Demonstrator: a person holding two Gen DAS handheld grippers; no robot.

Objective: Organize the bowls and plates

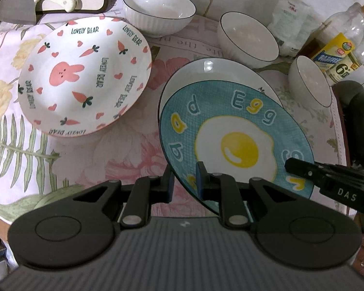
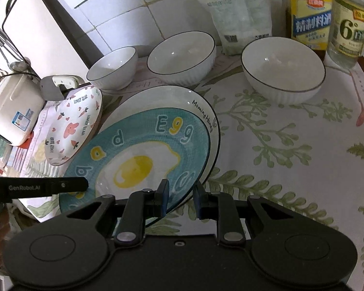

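Observation:
A teal plate with a fried-egg picture hangs tilted over a white plate with a dark rim. My left gripper is shut on the teal plate's near-left rim. My right gripper is shut on its near-right rim and shows as a black arm in the left wrist view. A white plate with a pink rabbit and carrots lies to the left on the cloth. Three white bowls stand behind the plates.
A floral cloth covers the counter. A cleaver and a cutting board are at the back left. Bottles and a white bag stand against the tiled wall at the back right. A white appliance sits far left.

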